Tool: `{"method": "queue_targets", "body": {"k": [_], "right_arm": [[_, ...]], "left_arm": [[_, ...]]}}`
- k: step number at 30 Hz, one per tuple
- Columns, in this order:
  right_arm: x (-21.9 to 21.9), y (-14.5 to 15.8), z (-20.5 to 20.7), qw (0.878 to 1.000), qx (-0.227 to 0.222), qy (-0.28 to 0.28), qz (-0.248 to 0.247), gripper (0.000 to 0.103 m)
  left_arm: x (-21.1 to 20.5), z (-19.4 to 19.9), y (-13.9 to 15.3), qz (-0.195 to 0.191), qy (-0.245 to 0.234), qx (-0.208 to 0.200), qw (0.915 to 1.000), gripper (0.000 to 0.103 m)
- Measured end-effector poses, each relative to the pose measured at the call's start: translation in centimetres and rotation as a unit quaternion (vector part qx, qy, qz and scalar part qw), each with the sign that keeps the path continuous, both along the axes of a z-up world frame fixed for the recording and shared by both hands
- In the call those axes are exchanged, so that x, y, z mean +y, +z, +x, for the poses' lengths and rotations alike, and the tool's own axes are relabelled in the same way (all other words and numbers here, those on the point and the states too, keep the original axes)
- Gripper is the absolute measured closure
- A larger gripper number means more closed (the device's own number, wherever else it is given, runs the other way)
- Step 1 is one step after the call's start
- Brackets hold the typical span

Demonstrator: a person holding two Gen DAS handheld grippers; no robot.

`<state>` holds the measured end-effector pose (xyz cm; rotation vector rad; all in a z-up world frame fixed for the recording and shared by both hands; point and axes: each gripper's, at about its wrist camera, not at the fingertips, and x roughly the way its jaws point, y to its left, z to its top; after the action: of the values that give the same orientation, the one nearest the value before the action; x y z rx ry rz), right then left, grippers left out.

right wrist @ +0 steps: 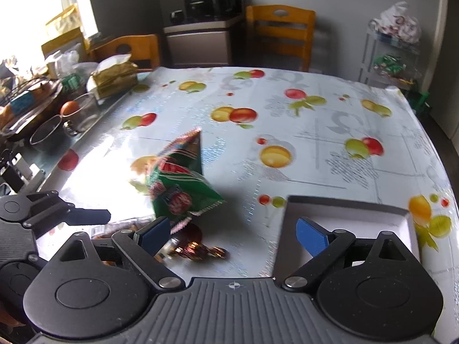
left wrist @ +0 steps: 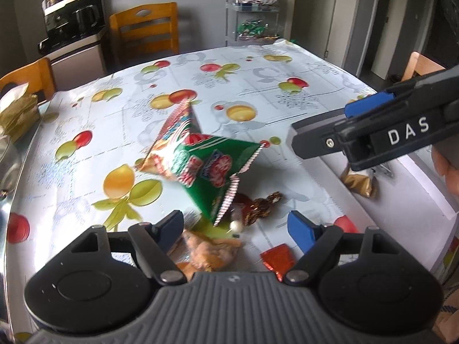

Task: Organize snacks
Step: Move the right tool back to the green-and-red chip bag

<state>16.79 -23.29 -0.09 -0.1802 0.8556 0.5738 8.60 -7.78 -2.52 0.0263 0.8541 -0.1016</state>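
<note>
A green and red snack bag (left wrist: 206, 166) stands tilted on one corner on the fruit-print tablecloth (left wrist: 114, 132), blurred, with no finger on it. My left gripper (left wrist: 235, 229) is open just short of it, over an orange snack packet (left wrist: 203, 255). Beside that lie foil-wrapped chocolates (left wrist: 264, 206) and a red-orange wrapped sweet (left wrist: 276, 259). My right gripper (right wrist: 233, 235) is open and holds nothing, with the bag (right wrist: 178, 183) ahead to its left and the chocolates (right wrist: 198, 250) below. A white box (right wrist: 344, 202) lies at the right with a gold packet (left wrist: 358, 180) inside.
In the left wrist view the right gripper (left wrist: 324, 124) hangs over the white box (left wrist: 407, 183). Along the table's left edge stand a bowl (right wrist: 47, 137), a glass holding an egg (right wrist: 70, 107) and a gold tissue box (right wrist: 114, 80). Wooden chairs (right wrist: 281, 31) ring the table.
</note>
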Motion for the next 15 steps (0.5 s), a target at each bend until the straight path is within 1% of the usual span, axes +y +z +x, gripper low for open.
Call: {"method": "queue_targets", "body": {"k": [9,15], "right_arm": [[4.4,0.2,0.8,0.999,-0.004,0.042,-0.007,0.005],[7.5,0.0,1.3,0.998,-0.012,0.067,-0.017,0.004]], "left_arm": [[2.5,-0.5,-1.2,-0.006,0.036,0.015,0.9992,0.023],[3.9,-0.7,-2.1,-0.013,0.053,0.026,0.9982,0.023]]}}
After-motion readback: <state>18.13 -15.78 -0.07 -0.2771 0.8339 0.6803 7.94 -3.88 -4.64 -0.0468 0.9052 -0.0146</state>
